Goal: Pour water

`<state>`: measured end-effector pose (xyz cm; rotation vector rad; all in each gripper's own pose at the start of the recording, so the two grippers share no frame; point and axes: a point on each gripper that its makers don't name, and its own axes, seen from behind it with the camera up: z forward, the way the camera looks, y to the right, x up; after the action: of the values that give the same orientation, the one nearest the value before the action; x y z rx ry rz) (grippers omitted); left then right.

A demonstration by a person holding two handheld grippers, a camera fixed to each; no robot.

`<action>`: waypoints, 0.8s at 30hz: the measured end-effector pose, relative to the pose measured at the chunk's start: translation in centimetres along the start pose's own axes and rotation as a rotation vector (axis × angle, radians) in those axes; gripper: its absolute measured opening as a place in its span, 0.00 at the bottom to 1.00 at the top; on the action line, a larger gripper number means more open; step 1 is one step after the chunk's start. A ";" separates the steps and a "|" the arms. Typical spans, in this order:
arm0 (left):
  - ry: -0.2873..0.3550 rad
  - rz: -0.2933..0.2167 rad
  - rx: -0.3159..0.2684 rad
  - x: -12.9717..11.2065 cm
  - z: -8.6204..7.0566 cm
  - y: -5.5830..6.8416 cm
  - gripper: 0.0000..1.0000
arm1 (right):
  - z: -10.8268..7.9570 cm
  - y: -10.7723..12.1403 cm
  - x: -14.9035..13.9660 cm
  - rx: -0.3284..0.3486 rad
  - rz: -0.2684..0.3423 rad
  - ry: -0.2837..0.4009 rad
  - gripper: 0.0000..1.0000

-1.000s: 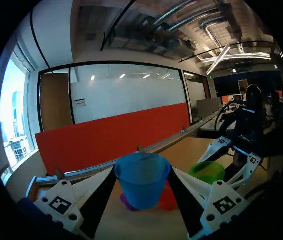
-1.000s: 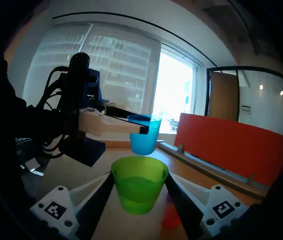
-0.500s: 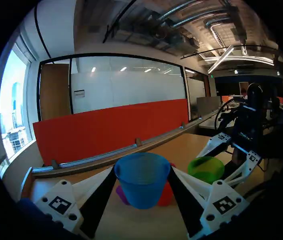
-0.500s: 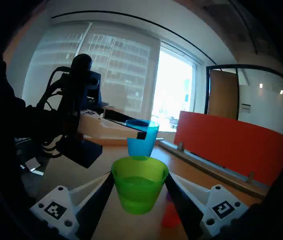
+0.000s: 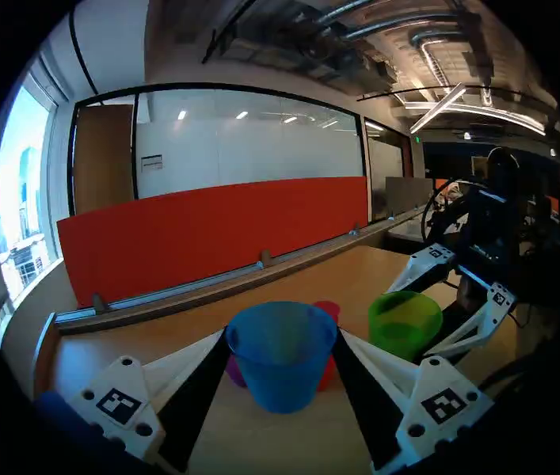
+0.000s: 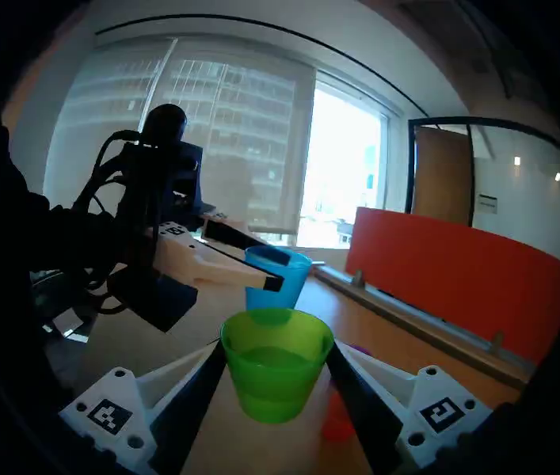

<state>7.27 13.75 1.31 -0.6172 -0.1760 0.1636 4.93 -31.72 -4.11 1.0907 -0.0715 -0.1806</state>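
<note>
Wooden desk (image 5: 359, 281), red partition (image 5: 200, 233) along its far edge, left gripper (image 5: 281, 342) clamped on upright blue cup (image 5: 281, 368) over the desk, right gripper (image 6: 277, 358) grasping upright green cup (image 6: 277, 384) part-filled with water beside it, small red cup (image 5: 328, 310) and purple cup (image 5: 234, 370) just behind the blue one.

Noted first cup (image 5: 281, 356) between the fingers of the left tool (image 5: 281, 350), over the bench (image 5: 359, 283). Found second cup (image 5: 402, 321) right of first cup, between the fingers of the right tool (image 5: 413, 323), water (image 6: 276, 362) in it. Located small cup (image 5: 327, 311) on the bench just behind first cup at its right, another small cup (image 5: 234, 370) behind at its left. Recorded rail (image 5: 200, 286) and partition (image 5: 216, 229) well behind first cup, window (image 5: 14, 229) far left of it.
</note>
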 end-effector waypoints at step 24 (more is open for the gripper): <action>-0.144 0.032 -0.023 -4.3 1.5 0.2 0.87 | -1.0 1.3 -2.3 0.006 0.029 -0.106 0.91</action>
<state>2.73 13.87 1.91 -0.6315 -0.3072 0.2376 2.94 -29.82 -3.31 1.0855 -0.1825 -0.2122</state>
